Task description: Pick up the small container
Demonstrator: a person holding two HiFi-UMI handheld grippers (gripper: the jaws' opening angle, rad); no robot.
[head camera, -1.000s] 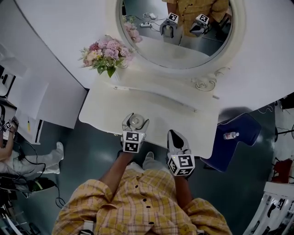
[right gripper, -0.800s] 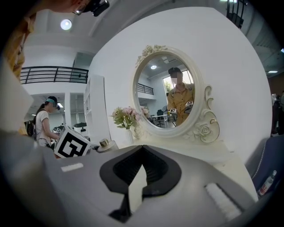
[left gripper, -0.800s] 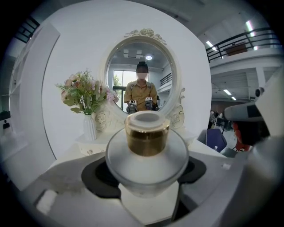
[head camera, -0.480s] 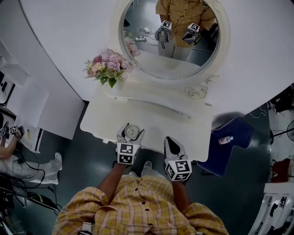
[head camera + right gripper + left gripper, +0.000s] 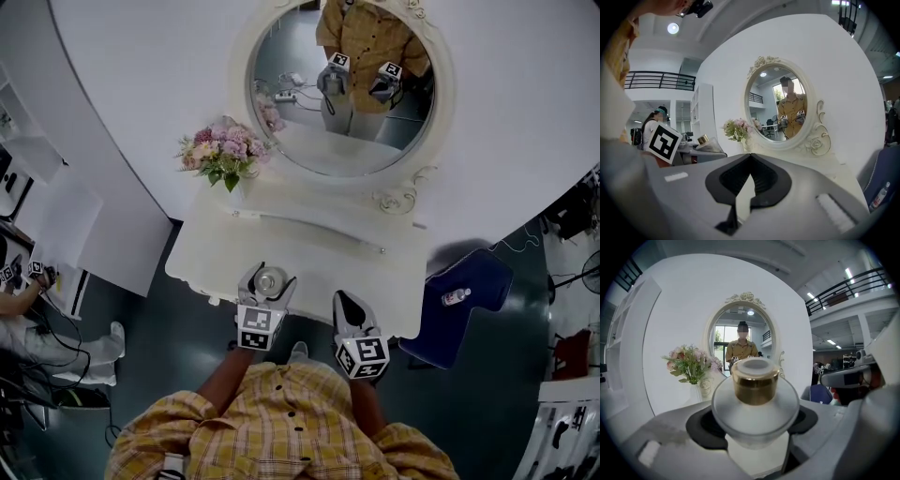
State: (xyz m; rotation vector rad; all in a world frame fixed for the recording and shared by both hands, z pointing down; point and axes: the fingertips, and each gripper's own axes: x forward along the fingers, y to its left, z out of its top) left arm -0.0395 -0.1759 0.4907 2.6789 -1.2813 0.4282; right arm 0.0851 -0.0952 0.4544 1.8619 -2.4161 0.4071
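small container (image 5: 755, 399) underside: hidden | bottle (image 5: 456, 297) label: too small

A white table (image 5: 319, 267) stands against the white wall, its front edge curved. Along its back runs a raised ledge (image 5: 309, 220). An oval mirror (image 5: 342, 94) in a white scrolled frame stands on the ledge. At the ledge's left end, beside the mirror, stands a vase of pink flowers (image 5: 223, 155). The lower top in front is bare.

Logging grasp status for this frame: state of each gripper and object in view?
small container: gripped between left jaws, gold cap on
left gripper: shut on the small container
right gripper: shut, empty
flowers: upright on the dresser
bottle: lying on the blue chair
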